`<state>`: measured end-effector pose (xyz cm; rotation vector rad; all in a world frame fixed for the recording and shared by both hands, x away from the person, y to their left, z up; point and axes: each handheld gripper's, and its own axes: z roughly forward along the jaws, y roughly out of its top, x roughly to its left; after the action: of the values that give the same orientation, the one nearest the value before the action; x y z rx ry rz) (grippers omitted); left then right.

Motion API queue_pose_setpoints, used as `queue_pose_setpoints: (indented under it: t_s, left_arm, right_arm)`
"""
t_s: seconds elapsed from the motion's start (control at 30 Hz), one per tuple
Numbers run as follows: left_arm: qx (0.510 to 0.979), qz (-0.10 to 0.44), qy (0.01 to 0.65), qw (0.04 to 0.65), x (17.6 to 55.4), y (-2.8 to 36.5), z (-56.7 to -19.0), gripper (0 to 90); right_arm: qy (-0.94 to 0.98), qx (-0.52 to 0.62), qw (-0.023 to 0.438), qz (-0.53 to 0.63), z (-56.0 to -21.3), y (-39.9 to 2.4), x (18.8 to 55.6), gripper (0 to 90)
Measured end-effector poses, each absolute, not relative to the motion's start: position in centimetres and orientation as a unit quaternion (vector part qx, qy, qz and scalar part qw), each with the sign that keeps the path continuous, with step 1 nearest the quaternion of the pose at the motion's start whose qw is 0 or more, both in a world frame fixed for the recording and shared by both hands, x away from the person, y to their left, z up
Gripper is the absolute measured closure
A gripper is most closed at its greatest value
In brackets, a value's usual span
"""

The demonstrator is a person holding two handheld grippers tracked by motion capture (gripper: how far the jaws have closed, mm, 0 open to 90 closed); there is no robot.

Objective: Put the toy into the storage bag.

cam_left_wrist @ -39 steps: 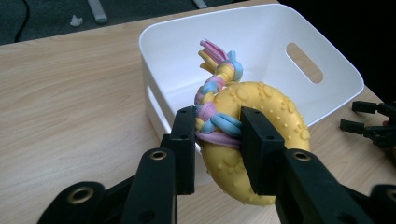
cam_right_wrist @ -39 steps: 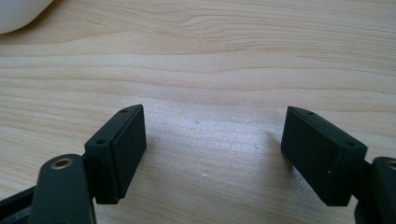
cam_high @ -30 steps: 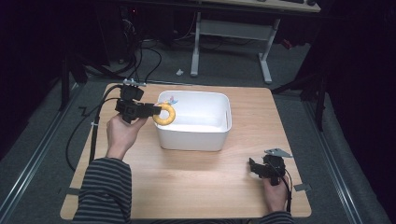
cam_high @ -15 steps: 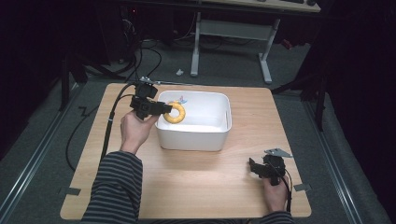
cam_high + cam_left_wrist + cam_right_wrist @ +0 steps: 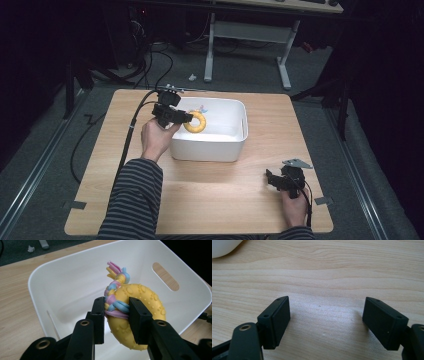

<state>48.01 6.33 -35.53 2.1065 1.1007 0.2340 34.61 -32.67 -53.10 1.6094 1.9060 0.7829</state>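
My left gripper (image 5: pixel 116 320) pinches the yellow ring toy (image 5: pixel 140 315) at its braided rope, hanging directly over the white bin (image 5: pixel 235 145), while my right gripper (image 5: pixel 325 322), fingers spread, rests on the table (image 5: pixel 210 190) well apart.

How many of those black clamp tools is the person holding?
2. The left hand-held gripper is over the white bin, clamped on a yellow ring toy. The right hand-held gripper rests open near the wooden table's front right corner.

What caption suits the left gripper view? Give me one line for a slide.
Left gripper clamps a yellow ring toy at its braided rope, above a white bin.
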Motion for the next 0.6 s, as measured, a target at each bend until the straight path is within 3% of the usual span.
queue_pose_setpoints:
  t_s: [0.6]
  left_arm:
    - [0.826,0.092,0.435,0.347,48.4,4.9,-37.5,67.4]
  right_arm:
    - [0.704,0.595,0.26,0.289,-53.1,-32.7,34.6,22.4]
